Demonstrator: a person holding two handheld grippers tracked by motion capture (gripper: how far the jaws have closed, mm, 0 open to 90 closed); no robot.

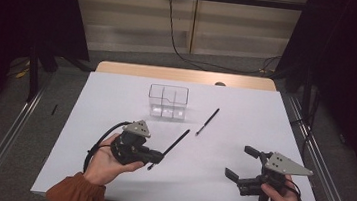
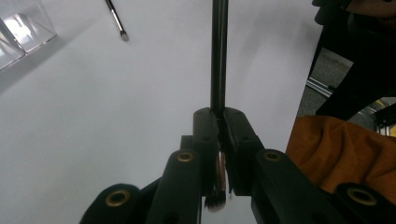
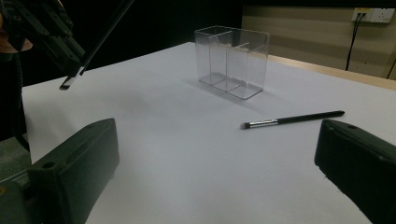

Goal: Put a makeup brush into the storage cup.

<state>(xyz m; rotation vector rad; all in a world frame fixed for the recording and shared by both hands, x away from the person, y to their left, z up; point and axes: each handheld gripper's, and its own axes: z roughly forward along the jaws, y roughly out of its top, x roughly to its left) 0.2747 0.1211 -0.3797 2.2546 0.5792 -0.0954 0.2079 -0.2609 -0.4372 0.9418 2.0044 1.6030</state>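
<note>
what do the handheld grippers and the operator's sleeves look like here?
Both the left gripper and the right gripper are black, two-jawed, each topped by a grey three-cornered plate with small dark holes. Brass-coloured pivot rings show on the left one's linkage. A black cable loops from the left. The sleeves are rust-orange.

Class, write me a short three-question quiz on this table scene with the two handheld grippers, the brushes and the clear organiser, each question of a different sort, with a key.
1. True or false: the left gripper has its jaws shut on a makeup brush.
2. Where does the second brush lie? A) inside the clear organiser B) flat on the white table, to the right of the organiser C) between the jaws of the right gripper
3. Fill in: the right gripper's jaws stand ____.

Key: 1 true; 2 B; 3 open
</note>
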